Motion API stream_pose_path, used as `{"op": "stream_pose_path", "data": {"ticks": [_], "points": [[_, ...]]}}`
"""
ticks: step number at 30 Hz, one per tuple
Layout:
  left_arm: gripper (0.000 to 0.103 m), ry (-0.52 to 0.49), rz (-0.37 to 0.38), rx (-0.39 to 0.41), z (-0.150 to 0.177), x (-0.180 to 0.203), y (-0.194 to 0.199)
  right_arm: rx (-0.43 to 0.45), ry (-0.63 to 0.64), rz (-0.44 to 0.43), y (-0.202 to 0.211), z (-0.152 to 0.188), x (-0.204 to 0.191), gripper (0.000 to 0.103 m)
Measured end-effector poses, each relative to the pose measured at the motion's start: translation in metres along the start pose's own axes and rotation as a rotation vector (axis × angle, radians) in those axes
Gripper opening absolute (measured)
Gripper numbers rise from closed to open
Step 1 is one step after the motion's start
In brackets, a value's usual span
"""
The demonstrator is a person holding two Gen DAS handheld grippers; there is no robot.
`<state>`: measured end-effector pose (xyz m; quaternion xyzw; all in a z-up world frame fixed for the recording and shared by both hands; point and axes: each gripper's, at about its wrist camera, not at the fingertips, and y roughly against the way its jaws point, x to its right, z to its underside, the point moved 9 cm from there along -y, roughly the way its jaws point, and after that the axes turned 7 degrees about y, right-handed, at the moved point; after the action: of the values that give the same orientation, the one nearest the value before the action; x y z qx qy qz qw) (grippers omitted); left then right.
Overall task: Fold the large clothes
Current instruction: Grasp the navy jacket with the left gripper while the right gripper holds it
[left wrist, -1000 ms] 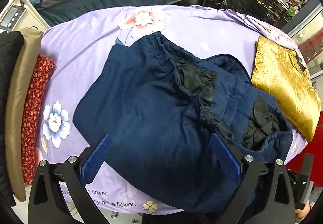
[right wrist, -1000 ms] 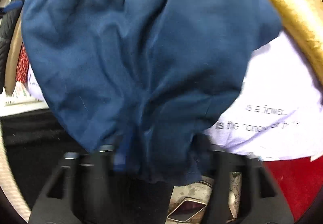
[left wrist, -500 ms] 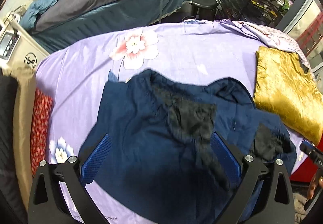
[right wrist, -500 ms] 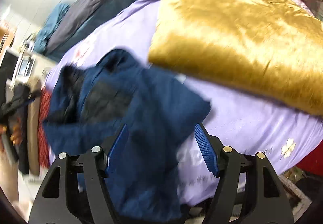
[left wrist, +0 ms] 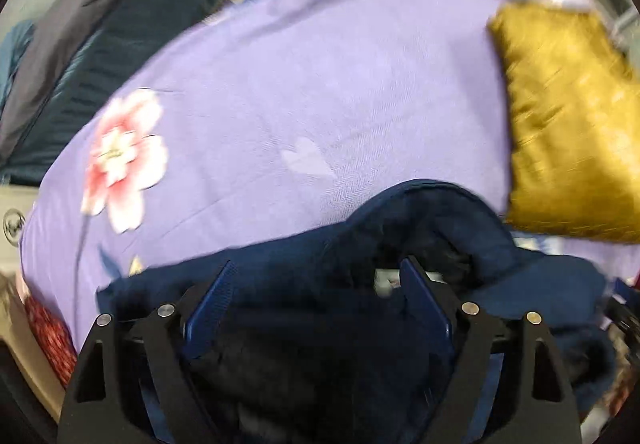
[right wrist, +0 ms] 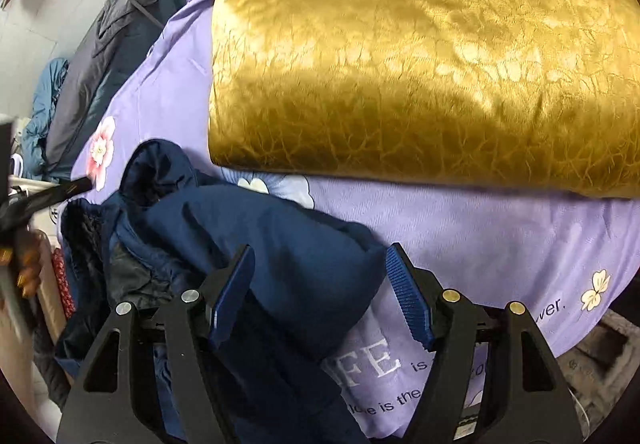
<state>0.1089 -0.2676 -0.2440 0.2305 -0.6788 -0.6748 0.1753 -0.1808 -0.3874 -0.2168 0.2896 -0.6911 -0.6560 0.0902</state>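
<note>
- My left gripper is spread wide, released, with the navy garment bunched between its fingers, low in the frame.
- My right gripper is released too, navy garment lying lower left on the purple sheet.
- The gold fabric fills the upper right, apart from it.

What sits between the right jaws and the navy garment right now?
Nothing visible. The navy garment already bulges between the open jaws of the right gripper. The gold fabric lies farther back on the purple sheet, clear of the jaws.
</note>
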Motion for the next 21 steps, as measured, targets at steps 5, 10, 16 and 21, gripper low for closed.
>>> {"op": "stream_pose_path", "data": {"ticks": [5,10,16,21], "points": [[0.075,-0.162,-0.034,-0.113,0.005,0.030,-0.056,-0.006,-0.026,0.017,-0.009,0.000,0.004,0.068],[0.020,-0.149,-0.079,-0.018,0.002,0.024,-0.054,-0.049,-0.211,-0.064,-0.028,-0.001,0.023,0.068],[0.006,0.064,0.158,0.030,0.007,-0.010,-0.004,-0.104,-0.318,-0.139,-0.053,0.003,0.021,0.074],[0.006,0.091,0.149,0.171,0.032,-0.032,0.059,-0.068,-0.098,-0.217,-0.027,-0.006,-0.029,0.018]]}}
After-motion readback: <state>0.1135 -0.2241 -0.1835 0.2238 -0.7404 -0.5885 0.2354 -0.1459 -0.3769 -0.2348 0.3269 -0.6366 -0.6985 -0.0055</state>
